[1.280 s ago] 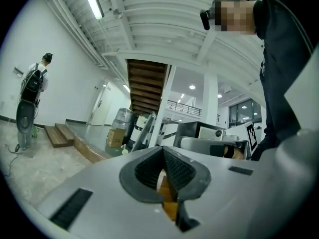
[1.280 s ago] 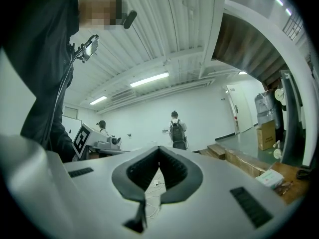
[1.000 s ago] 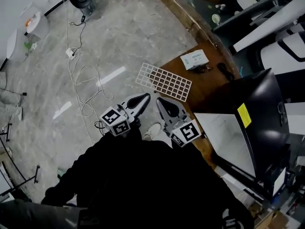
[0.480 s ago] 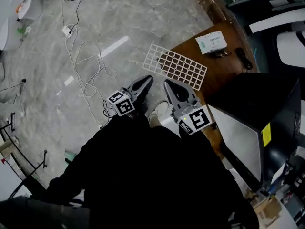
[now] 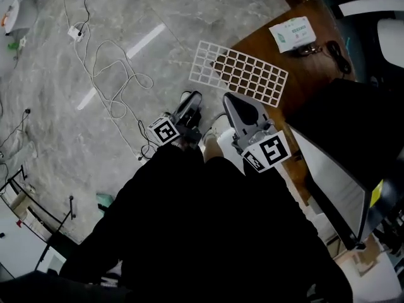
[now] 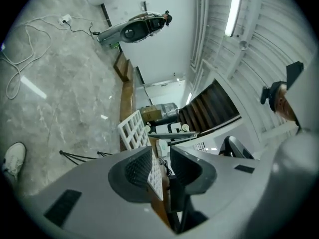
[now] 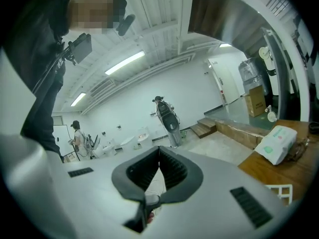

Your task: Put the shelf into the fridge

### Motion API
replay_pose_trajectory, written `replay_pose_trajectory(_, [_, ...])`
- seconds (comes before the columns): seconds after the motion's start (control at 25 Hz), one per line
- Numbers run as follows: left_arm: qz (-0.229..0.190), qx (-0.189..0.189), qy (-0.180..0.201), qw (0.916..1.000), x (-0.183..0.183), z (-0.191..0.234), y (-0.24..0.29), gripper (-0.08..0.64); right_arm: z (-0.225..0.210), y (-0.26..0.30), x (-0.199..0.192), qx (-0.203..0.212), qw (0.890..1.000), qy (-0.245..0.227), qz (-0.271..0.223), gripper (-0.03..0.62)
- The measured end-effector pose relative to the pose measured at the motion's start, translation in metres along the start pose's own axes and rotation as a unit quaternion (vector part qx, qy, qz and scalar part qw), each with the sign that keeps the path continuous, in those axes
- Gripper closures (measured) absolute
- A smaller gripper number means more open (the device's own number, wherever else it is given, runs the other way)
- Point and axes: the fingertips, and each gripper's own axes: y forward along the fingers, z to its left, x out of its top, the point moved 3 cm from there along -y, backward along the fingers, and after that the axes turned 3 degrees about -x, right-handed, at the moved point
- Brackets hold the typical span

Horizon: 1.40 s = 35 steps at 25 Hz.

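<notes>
Since the white grid shelf (image 5: pixel 240 73) lies in the upper middle of the head view, flat across the edge of a brown wooden platform (image 5: pixel 309 74) and well apart from the black fridge (image 5: pixel 334 122) at the right, the task looks barely begun: gripping, lifting and sliding it in are all left. Just below the shelf, the left gripper (image 5: pixel 193 101) and right gripper (image 5: pixel 232 100) touch nothing. At the upper right a white box (image 5: pixel 292 33) carries green print too small to read, and a yellow sticker (image 5: pixel 377 192) at the right edge is equally illegible. The 2 marker cubes show only black-and-white squares, no words. In the left gripper view, the jaws stand apart and have just been opening. The shelf shows beyond them at centre, in line with the gap, but nothing is clamped. In the right gripper view, the jaws are pressed together on nothing. The box sits at the right, its lettering unreadable, and 1 corner of the shelf peeks in at the lower right.
</notes>
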Motion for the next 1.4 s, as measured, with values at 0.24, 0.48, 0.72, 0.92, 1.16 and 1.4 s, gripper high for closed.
replay_pose_trajectory(0.24, [-0.013,0.011,-0.036,0.9992,-0.005,0.037,0.006,0.408,-0.018,0.008,-0.016,-0.028,0.999,0.020,-0.003,0.586])
replay_pose_trajectory(0.48, [-0.031,0.019,-0.062,0.9974,-0.003,0.063,0.015,0.387,-0.028,0.007,-0.030,-0.049,0.998,0.033,0.000,0.586])
replay_pose_trajectory(0.72, [-0.056,0.006,-0.067,0.9962,0.014,0.067,0.041,0.383,-0.039,0.003,-0.041,-0.063,0.997,0.044,0.004,0.586])
replay_pose_trajectory(0.92, [-0.062,-0.001,-0.067,0.9958,0.023,0.068,0.060,0.383,-0.044,0.002,-0.043,-0.072,0.996,0.049,0.006,0.586])
replay_pose_trajectory(1.16, [-0.078,-0.005,-0.085,0.9933,0.026,0.075,0.078,0.383,-0.053,0.001,-0.043,-0.081,0.995,0.053,0.007,0.586])
replay_pose_trajectory(1.4, [-0.102,0.007,-0.096,0.9901,0.027,0.080,0.085,0.522,-0.062,-0.006,-0.045,-0.096,0.994,0.059,0.007,0.586])
